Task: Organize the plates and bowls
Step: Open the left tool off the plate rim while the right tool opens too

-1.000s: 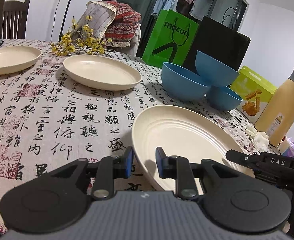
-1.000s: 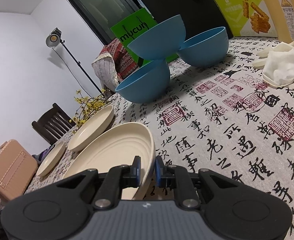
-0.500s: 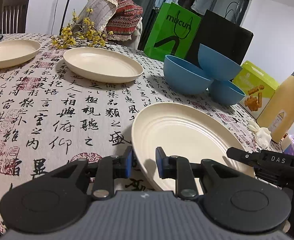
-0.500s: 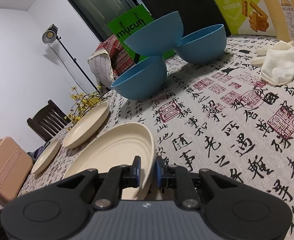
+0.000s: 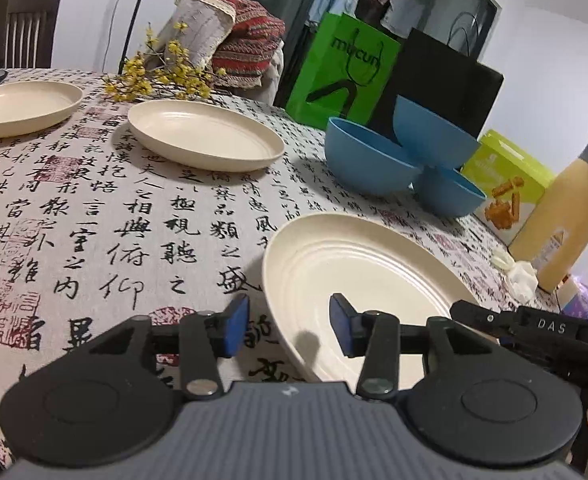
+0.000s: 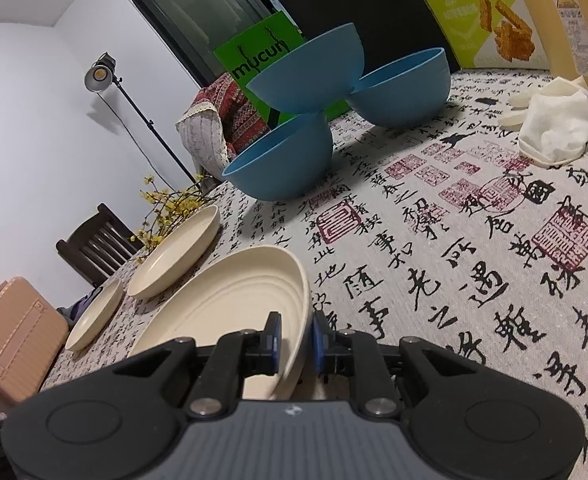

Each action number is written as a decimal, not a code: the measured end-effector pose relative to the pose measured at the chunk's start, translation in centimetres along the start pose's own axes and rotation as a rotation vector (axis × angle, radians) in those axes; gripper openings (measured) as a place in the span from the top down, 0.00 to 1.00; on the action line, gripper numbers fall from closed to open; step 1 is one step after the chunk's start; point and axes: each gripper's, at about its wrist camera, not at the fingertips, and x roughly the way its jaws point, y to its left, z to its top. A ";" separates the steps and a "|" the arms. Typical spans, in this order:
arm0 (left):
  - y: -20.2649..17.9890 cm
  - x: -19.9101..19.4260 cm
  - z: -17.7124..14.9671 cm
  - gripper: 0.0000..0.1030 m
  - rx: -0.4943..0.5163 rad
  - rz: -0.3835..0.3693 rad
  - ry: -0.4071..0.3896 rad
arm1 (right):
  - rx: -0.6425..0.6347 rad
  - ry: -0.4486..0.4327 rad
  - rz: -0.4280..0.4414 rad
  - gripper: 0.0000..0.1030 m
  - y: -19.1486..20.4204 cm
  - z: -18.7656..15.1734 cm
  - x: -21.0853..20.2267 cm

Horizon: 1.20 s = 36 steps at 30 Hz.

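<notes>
Left wrist view shows the left gripper (image 5: 289, 328) fingers opening astride the ribbed cream plate (image 5: 370, 276) on the counter (image 5: 93, 216), the right gripper (image 6: 294, 338) loosening too (stiff, light, slippery; pinch its rim).

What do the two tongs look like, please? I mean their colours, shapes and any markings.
Both look alike. The left tongs have a grey ribbed body, two round black discs, black finger arms with silver rivets, and blue pads. The right tongs are built the same; seen from the left camera, their black side carries white letters "DAS". No cables or sleeves show.
</notes>
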 end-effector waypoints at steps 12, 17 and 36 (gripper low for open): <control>0.0 -2.2 -0.3 0.10 -0.023 0.063 -0.151 | -0.069 -0.102 -0.001 0.29 1.0 -0.4 -1.5; 0.0 -3.0 -0.5 0.00 -0.025 0.085 -0.210 | -0.128 -0.147 -0.009 0.11 2.0 -0.6 -2.2; -1.4 -4.8 -1.6 0.00 0.042 0.138 -0.343 | -0.257 -0.259 -0.013 0.00 3.6 -1.2 -2.6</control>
